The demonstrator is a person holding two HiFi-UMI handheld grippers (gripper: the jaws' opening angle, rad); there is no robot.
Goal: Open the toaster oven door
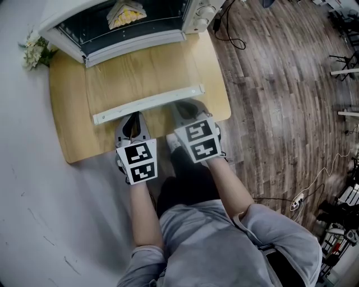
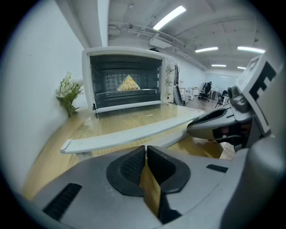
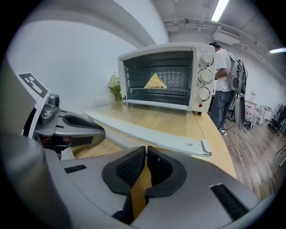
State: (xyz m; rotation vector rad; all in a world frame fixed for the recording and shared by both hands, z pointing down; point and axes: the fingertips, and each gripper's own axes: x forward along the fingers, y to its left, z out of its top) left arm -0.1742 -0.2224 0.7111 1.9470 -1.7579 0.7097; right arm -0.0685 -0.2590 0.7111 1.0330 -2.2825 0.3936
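Looking down, I see the white boxy toaster oven (image 1: 196, 14) at the back of the light wooden table (image 1: 67, 112). Its glass door (image 1: 146, 73) hangs fully open, level above the tabletop, with the long white handle bar (image 1: 148, 103) nearest me. On the rack inside sits one yellow triangular piece of food (image 1: 126, 14). My left gripper (image 1: 133, 119) and right gripper (image 1: 188, 109) sit side by side close against that bar; whether they touch it I can't tell. Each has its dark pads pressed together on nothing. A small bunch of white flowers (image 1: 33, 50) stands left of the oven.
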